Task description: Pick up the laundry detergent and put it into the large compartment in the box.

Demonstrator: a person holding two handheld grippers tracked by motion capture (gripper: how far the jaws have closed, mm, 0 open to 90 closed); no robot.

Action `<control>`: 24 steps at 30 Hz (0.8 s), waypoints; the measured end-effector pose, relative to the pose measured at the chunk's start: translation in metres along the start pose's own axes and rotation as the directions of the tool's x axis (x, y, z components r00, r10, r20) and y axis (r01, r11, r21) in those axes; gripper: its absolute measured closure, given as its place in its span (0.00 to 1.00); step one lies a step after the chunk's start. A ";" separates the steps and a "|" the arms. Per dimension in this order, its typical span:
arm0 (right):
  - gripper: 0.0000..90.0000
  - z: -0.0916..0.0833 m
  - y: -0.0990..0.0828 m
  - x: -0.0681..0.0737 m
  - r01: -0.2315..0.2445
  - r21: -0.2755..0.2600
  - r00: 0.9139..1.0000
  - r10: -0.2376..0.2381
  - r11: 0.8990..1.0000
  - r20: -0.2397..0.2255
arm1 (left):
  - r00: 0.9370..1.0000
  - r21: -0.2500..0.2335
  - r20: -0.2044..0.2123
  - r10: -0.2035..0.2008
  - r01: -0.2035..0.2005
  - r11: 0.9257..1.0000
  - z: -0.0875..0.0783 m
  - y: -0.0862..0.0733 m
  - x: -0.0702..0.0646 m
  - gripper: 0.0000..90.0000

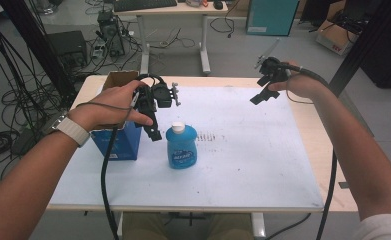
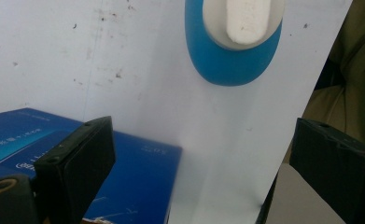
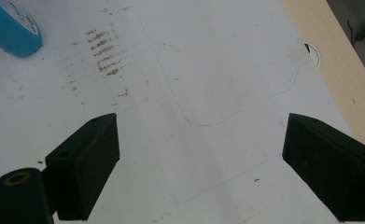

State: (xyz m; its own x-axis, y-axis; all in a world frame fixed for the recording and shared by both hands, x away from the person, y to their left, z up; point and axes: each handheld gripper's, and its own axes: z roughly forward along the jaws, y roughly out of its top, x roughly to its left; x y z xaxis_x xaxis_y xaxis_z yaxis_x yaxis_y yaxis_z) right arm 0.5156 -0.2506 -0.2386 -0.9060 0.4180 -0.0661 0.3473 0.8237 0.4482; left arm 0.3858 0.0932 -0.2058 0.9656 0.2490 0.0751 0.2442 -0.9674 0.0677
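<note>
A blue plastic bottle (image 1: 181, 146) with a white cap (image 1: 178, 127) stood upright near the middle of the table (image 1: 243, 150), whose top was covered by a white, scuffed sheet with light wood showing along the edges. The bottle was rounded and flattish, with a printed label on its front. Just to its left stood an open blue cardboard box (image 1: 117, 142) with brown inner flaps, at the table's left edge.

The left gripper (image 1: 152, 131) hung above the gap between box and bottle, its black jaws spread wide and holding nothing. In the left gripper view the bottle (image 2: 231, 51) was seen from above, its oblong cap (image 2: 248, 18) set in a pale grey collar, with the box (image 2: 138, 177) glossy below; whether a jaw brushed the box was hard to tell.

The right gripper (image 1: 261, 96) was held over the far right part of the table, well apart from the bottle, jaws likewise spread wide and empty. In the right gripper view only brown smudges (image 3: 104, 53) and faint pen outlines lay ahead, with the bottle's edge (image 3: 10, 28) at the top left.
</note>
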 end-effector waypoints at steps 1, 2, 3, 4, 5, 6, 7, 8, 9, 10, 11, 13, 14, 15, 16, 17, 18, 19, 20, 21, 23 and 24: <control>0.12 0.000 0.000 0.000 0.001 0.000 1.000 -0.001 1.000 0.000 | 1.000 -0.002 -0.002 -0.001 0.001 1.000 0.000 0.000 0.000 0.08; 0.12 0.000 -0.001 0.000 0.002 0.001 1.000 -0.002 1.000 0.001 | 1.000 -0.002 -0.002 -0.001 0.001 1.000 0.000 0.000 0.000 0.08; 0.12 0.000 -0.001 0.000 0.001 -0.001 1.000 -0.001 1.000 0.001 | 1.000 -0.002 -0.002 -0.001 0.001 1.000 -0.001 0.000 0.000 0.08; 0.12 -0.001 -0.001 0.000 0.000 0.000 1.000 0.000 1.000 0.001 | 1.000 -0.001 -0.003 -0.001 0.001 1.000 -0.001 0.000 0.000 0.08; 0.12 -0.001 -0.001 0.000 -0.004 0.000 1.000 0.004 1.000 0.001 | 1.000 -0.002 -0.003 -0.001 0.001 1.000 -0.001 0.000 0.000 0.08; 0.12 -0.001 -0.002 0.000 -0.002 0.000 1.000 0.002 1.000 0.002 | 1.000 -0.002 -0.003 -0.001 0.001 1.000 -0.001 0.000 0.000 0.08; 0.12 -0.001 -0.002 0.000 -0.001 0.000 1.000 0.001 1.000 0.002 | 1.000 -0.004 -0.005 -0.002 0.002 1.000 -0.001 0.000 -0.001 0.08; 0.12 -0.002 -0.002 0.000 -0.003 -0.001 1.000 0.003 1.000 0.002 | 1.000 -0.005 -0.005 -0.002 0.002 1.000 -0.002 0.000 -0.001 0.08; 0.12 -0.002 -0.003 0.000 -0.004 -0.003 1.000 0.004 1.000 0.002 | 1.000 -0.002 -0.005 -0.001 0.001 1.000 -0.002 0.001 -0.001 0.08; 0.12 -0.002 -0.003 0.000 -0.004 -0.002 1.000 0.004 1.000 0.002 | 1.000 -0.002 -0.006 -0.001 0.001 1.000 -0.002 0.001 -0.001 0.08; 0.12 -0.002 -0.003 0.000 -0.005 -0.003 1.000 0.005 1.000 0.002 | 1.000 -0.001 -0.006 0.000 0.000 1.000 -0.002 0.001 -0.001 0.08; 0.12 -0.002 -0.003 0.000 -0.005 -0.002 1.000 0.005 1.000 0.002 | 1.000 -0.001 -0.007 0.002 -0.002 1.000 -0.003 0.002 -0.002 0.08; 0.12 -0.002 -0.004 0.000 -0.006 -0.002 1.000 0.006 1.000 0.002 | 1.000 -0.003 -0.007 0.001 -0.001 1.000 -0.003 0.002 -0.002 0.08; 0.12 -0.002 -0.004 0.000 -0.005 -0.003 1.000 0.005 1.000 0.003 | 1.000 -0.005 -0.009 0.000 0.000 1.000 -0.003 0.002 -0.002 0.08; 0.12 -0.002 -0.004 0.000 -0.005 -0.004 1.000 0.005 1.000 0.002 | 1.000 -0.006 -0.008 -0.001 0.001 1.000 -0.004 0.002 -0.002 0.08; 0.12 -0.003 -0.004 0.000 -0.007 -0.005 1.000 0.007 1.000 0.001 | 1.000 -0.007 -0.010 -0.001 0.001 1.000 -0.004 0.002 -0.002 0.08; 0.12 -0.003 -0.004 0.000 -0.007 -0.005 1.000 0.007 1.000 0.002 | 1.000 -0.005 -0.010 0.000 0.000 1.000 -0.005 0.002 -0.002 0.08; 0.12 -0.003 -0.004 0.000 -0.008 -0.005 1.000 0.008 1.000 0.002 | 1.000 -0.008 -0.011 0.000 0.000 1.000 -0.005 0.002 -0.002 0.08; 0.12 -0.003 -0.004 0.000 -0.009 -0.006 1.000 0.009 1.000 0.003 | 1.000 -0.010 -0.012 -0.001 0.001 1.000 -0.006 0.002 -0.002 0.08; 0.12 -0.003 -0.004 0.000 -0.008 -0.006 1.000 0.008 1.000 0.005 | 1.000 -0.008 -0.014 -0.003 0.002 1.000 -0.006 0.002 -0.003 0.08; 0.12 -0.004 -0.004 0.000 -0.009 -0.006 1.000 0.009 1.000 0.007 | 1.000 -0.011 -0.012 -0.007 0.007 1.000 -0.007 0.002 -0.002 0.08; 0.12 -0.004 -0.004 0.000 -0.010 -0.008 1.000 0.010 1.000 0.007 | 1.000 -0.009 -0.012 -0.011 0.011 1.000 -0.008 0.002 -0.002 0.08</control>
State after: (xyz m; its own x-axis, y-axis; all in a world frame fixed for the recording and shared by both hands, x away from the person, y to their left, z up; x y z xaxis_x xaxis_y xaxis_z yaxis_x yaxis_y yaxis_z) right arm 0.5135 -0.2558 -0.2375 -0.9010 0.4286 -0.0679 0.3540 0.8165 0.4561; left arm 0.3834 0.0910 -0.1979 0.9617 0.2600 0.0866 0.2537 -0.9642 0.0775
